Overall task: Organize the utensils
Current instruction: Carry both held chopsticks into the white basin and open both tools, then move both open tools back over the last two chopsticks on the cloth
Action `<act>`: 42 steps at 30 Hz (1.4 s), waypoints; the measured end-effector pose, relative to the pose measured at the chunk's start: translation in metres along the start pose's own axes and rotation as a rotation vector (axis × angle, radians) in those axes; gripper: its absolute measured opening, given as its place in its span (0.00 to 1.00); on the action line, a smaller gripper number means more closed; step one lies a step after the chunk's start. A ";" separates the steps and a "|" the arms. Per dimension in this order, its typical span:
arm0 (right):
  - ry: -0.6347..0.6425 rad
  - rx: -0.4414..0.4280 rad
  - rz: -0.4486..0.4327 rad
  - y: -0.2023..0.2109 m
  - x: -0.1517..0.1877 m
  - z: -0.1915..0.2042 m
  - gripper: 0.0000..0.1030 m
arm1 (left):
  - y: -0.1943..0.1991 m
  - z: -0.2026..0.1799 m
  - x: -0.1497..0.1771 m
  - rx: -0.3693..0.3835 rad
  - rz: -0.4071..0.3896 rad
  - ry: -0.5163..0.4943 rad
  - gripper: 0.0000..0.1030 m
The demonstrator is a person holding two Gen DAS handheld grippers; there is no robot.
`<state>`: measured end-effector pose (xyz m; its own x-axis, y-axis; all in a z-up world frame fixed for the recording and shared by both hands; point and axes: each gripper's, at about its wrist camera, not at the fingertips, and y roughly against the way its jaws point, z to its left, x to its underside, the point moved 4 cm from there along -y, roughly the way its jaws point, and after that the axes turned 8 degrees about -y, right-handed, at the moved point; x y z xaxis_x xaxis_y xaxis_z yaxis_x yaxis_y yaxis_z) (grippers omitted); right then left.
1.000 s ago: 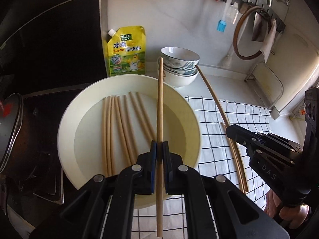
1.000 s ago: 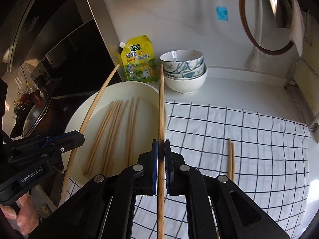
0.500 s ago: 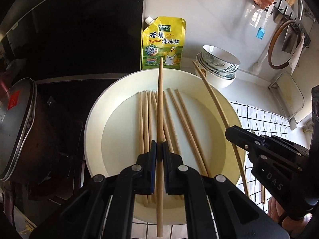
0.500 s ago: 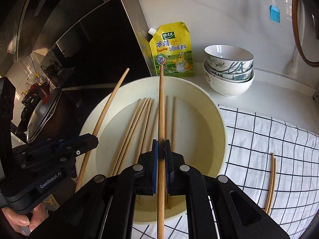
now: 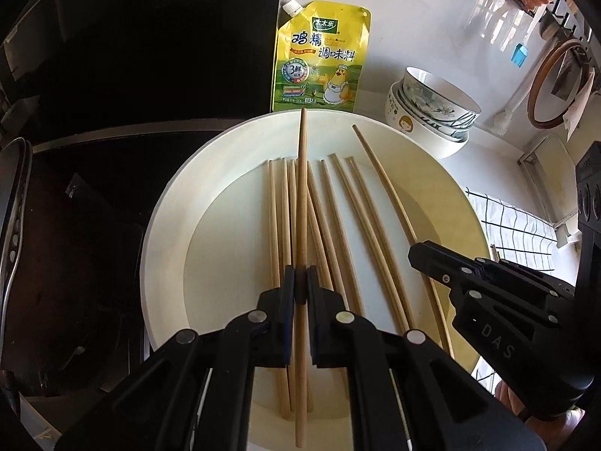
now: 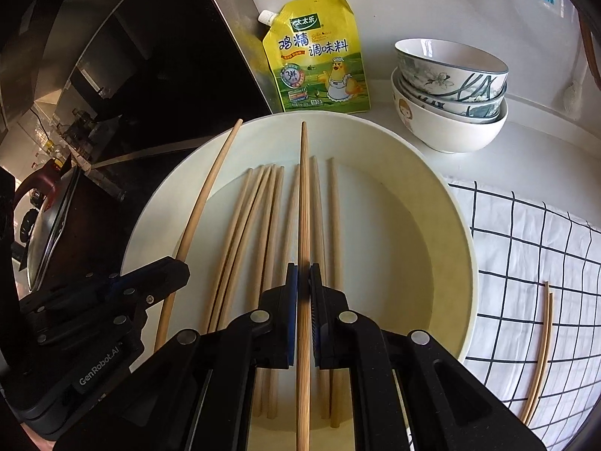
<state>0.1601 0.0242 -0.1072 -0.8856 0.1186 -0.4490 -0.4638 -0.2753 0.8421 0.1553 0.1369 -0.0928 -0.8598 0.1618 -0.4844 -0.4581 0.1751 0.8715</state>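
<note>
Since a second ago both grippers have moved from above the checked cloth (image 6: pixel 526 248) to above the cream basin (image 5: pixel 165 225), which now fills each view. The left gripper (image 5: pixel 300 282) is clamped on one chopstick (image 5: pixel 301 203), its tip reaching past the basin's far rim. The right gripper (image 6: pixel 303 282) likewise pinches its own chopstick (image 6: pixel 303 203). Loose chopsticks (image 5: pixel 338 218) lie in the basin below; two more (image 6: pixel 541 345) remain on the cloth.
</note>
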 end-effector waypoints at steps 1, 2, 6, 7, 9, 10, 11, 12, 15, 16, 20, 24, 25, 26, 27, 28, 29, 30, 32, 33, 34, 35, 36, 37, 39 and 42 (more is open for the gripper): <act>0.000 0.004 0.000 0.000 0.000 0.000 0.06 | -0.001 0.001 -0.001 0.001 0.003 0.001 0.07; 0.001 0.008 0.001 -0.001 0.000 -0.001 0.06 | -0.002 0.002 -0.001 0.000 0.006 0.003 0.07; 0.003 0.016 -0.002 -0.001 -0.001 -0.001 0.13 | -0.003 0.005 -0.002 -0.009 0.011 0.009 0.07; 0.005 0.022 -0.009 0.001 -0.001 -0.001 0.14 | -0.002 0.006 -0.002 -0.011 0.010 0.011 0.07; 0.009 0.032 -0.016 0.002 -0.002 -0.002 0.14 | -0.001 0.008 -0.002 -0.015 0.011 0.012 0.10; 0.005 0.030 -0.019 0.003 -0.002 -0.003 0.14 | 0.000 0.009 -0.002 -0.020 0.009 0.013 0.15; 0.000 0.028 -0.024 0.005 -0.002 -0.004 0.14 | 0.001 0.009 -0.002 -0.022 0.007 0.014 0.24; -0.004 0.026 -0.027 0.007 -0.002 -0.005 0.14 | 0.002 0.010 -0.001 -0.025 0.003 0.017 0.30; -0.015 0.024 -0.031 0.010 -0.003 -0.008 0.14 | 0.008 0.010 0.000 -0.034 -0.021 0.021 0.51; -0.017 0.023 -0.033 0.011 -0.002 -0.009 0.14 | 0.009 0.010 0.000 -0.038 -0.023 0.019 0.52; -0.027 0.016 -0.035 0.015 -0.001 -0.011 0.14 | 0.014 0.010 0.000 -0.047 -0.025 0.023 0.52; -0.029 0.006 -0.032 0.017 0.002 -0.012 0.14 | 0.020 0.009 0.002 -0.052 -0.033 0.025 0.52; -0.028 0.004 -0.031 0.018 0.002 -0.011 0.14 | 0.021 0.009 0.002 -0.051 -0.033 0.025 0.52; -0.027 0.003 -0.032 0.019 0.003 -0.011 0.14 | 0.022 0.009 0.003 -0.050 -0.032 0.026 0.52; -0.027 0.001 -0.034 0.021 0.004 -0.012 0.14 | 0.023 0.008 0.003 -0.050 -0.033 0.026 0.52; -0.027 -0.001 -0.034 0.022 0.005 -0.012 0.14 | 0.024 0.008 0.003 -0.051 -0.035 0.025 0.52; -0.028 -0.003 -0.035 0.024 0.006 -0.013 0.14 | 0.026 0.007 0.003 -0.053 -0.036 0.025 0.52; -0.030 -0.006 -0.037 0.026 0.007 -0.014 0.14 | 0.028 0.006 0.004 -0.055 -0.038 0.024 0.52; -0.033 -0.011 -0.042 0.029 0.008 -0.016 0.14 | 0.030 0.003 0.004 -0.055 -0.042 0.022 0.52; -0.035 -0.014 -0.044 0.031 0.009 -0.018 0.14 | 0.032 0.002 0.004 -0.056 -0.045 0.020 0.52; -0.038 -0.016 -0.047 0.034 0.009 -0.019 0.14 | 0.034 0.000 0.004 -0.058 -0.048 0.017 0.52; -0.041 -0.019 -0.049 0.036 0.010 -0.020 0.14 | 0.035 -0.002 0.004 -0.058 -0.049 0.014 0.52; -0.045 -0.022 -0.053 0.038 0.011 -0.022 0.14 | 0.036 -0.004 0.005 -0.057 -0.050 0.012 0.52; -0.049 -0.024 -0.055 0.040 0.011 -0.024 0.14 | 0.037 -0.006 0.005 -0.056 -0.052 0.010 0.52; -0.053 -0.028 -0.060 0.045 0.013 -0.027 0.15 | 0.040 -0.011 0.005 -0.057 -0.057 0.003 0.52; -0.055 -0.030 -0.067 0.052 0.015 -0.032 0.15 | 0.045 -0.018 0.006 -0.056 -0.064 -0.006 0.52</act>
<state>0.1231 -0.0190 -0.0799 -0.8528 0.1899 -0.4865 -0.5221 -0.2934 0.8008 0.1252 0.1280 -0.0547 -0.8269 0.1583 -0.5397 -0.5242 0.1309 0.8415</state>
